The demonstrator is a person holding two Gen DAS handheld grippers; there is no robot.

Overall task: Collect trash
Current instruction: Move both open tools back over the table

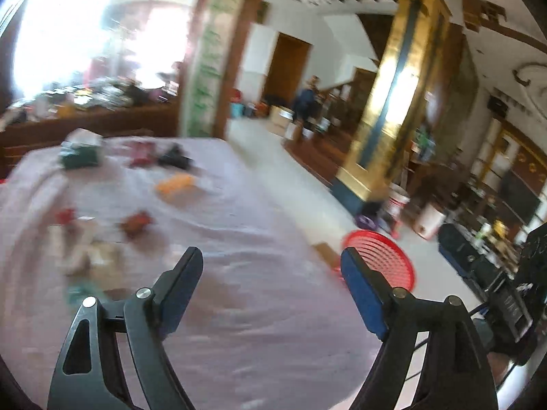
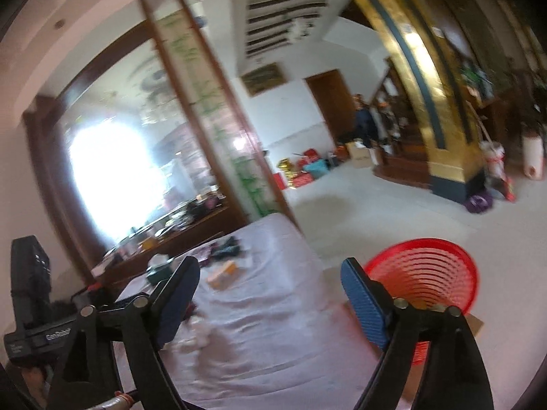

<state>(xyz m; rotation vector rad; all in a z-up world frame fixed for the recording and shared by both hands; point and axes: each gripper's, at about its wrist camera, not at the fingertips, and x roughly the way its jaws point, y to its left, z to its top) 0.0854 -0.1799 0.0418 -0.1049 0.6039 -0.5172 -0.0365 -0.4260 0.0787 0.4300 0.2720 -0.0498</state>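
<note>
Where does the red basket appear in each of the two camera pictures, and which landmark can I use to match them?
Left wrist view: the red basket is at lower right, on the floor past the table edge, partly behind the right-hand finger.
Right wrist view: the red basket is at lower right, larger, behind the right-hand finger.
Shared landmark: the gold pillar stands beyond the basket in both.

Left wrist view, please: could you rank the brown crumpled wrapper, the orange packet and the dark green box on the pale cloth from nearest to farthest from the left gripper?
Measured from the left gripper, whose jaws stand open and empty:
1. Brown crumpled wrapper, just ahead, left of centre.
2. Orange packet, mid-cloth, farther back.
3. Dark green box, far left corner of the pale cloth.
</note>
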